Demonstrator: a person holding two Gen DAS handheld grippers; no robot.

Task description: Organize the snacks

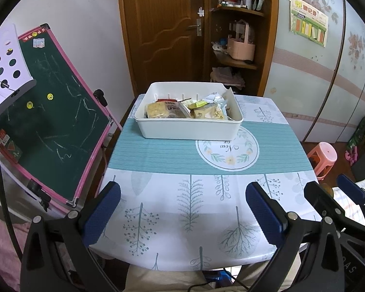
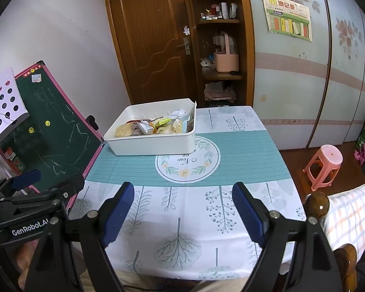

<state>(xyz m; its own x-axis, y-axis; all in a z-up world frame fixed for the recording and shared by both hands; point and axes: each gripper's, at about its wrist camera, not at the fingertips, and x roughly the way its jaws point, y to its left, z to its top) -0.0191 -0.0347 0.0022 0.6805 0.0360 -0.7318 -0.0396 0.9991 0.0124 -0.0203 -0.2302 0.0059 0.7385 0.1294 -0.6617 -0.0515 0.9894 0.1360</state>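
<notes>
A white plastic bin [image 1: 189,128] stands at the far side of the table and holds several snack packets [image 1: 168,109]. It also shows in the right wrist view [image 2: 153,143] with the packets [image 2: 155,127] inside. My left gripper [image 1: 182,204] is open and empty, low over the table's near edge, far from the bin. My right gripper [image 2: 183,204] is open and empty, also over the near part of the table. The right gripper shows at the right edge of the left wrist view [image 1: 333,194], and the left gripper at the left edge of the right wrist view [image 2: 51,182].
The table wears a leaf-print cloth with a teal band [image 1: 172,153]. A pink-framed chalkboard [image 1: 48,121] leans at the table's left. A pink stool [image 2: 324,164] stands on the floor to the right. A wooden door and corner shelves [image 1: 236,34] are behind the table.
</notes>
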